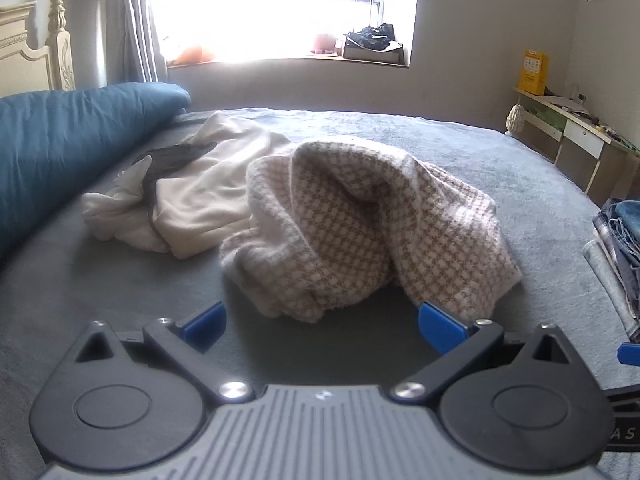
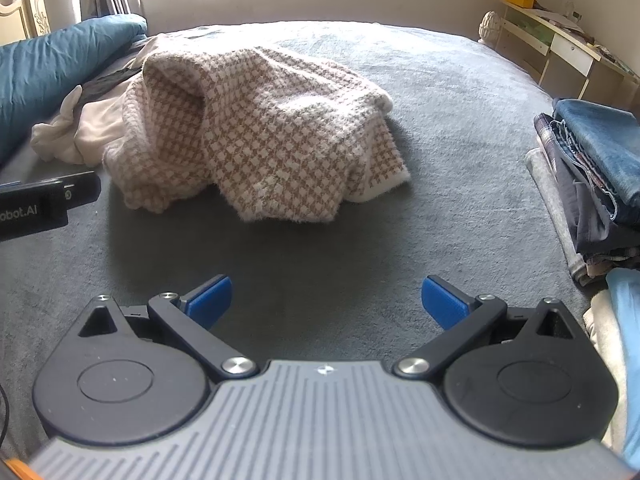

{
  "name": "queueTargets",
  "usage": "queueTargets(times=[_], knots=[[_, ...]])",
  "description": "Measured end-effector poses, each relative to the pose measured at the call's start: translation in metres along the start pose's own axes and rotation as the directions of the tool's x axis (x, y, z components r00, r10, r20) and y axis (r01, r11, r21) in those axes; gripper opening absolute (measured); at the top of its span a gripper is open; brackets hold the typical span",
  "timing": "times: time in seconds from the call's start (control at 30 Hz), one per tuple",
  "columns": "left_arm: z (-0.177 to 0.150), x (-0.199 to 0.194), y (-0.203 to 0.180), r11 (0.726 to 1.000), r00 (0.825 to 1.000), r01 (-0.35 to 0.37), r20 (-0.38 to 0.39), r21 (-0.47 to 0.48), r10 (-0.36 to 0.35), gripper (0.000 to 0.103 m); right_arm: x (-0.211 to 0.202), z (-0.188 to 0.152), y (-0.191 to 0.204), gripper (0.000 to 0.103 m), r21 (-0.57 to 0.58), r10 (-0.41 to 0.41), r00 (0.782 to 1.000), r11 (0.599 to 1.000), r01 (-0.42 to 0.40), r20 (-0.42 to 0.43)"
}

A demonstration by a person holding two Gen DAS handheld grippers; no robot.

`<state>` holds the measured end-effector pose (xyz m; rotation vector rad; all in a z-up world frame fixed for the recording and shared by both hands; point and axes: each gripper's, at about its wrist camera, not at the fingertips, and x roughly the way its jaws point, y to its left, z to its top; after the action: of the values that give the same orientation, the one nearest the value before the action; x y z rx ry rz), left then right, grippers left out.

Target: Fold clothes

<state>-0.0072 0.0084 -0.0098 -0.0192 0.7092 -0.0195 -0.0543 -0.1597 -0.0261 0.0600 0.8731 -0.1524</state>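
Fuzzy houndstooth knit sweater (image 2: 260, 120) lies crumpled on grey fleecy bedspread (image 2: 460, 100).

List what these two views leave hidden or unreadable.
- Dark garment: left wrist view, mostly buried under the cream garment.
- Folded stack: right wrist view, cut by the frame edge.
- Window sill items: left wrist view, washed out by glare.

fuzzy knit sweater (image 2: 256, 120), matt bedspread (image 2: 440, 120)
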Motion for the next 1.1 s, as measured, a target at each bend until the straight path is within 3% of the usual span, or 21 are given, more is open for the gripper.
queueTargets(times=[0.4,0.83,1.1], knots=[[0.002,-0.001,0.002,1.0,1.0,0.012,-0.003,0.007,-0.012,0.103,0.0,0.001,0.0,0.102,0.002,0.001,1.0,1.0,-0.001,0.005],[0.0,0.006,-0.005,0.994,0.997,-0.076,0.007,0.082,0.075,0.103,0.002,0.001,-0.003,0.102,0.019,0.018,1.0,1.0,-0.018,0.023],[-0.001,0.018,-0.007,0.993,0.997,-0.074,0.003,0.094,0.074,0.103,0.009,0.002,-0.005,0.102,0.02,0.028,0.999,0.999,-0.029,0.03]])
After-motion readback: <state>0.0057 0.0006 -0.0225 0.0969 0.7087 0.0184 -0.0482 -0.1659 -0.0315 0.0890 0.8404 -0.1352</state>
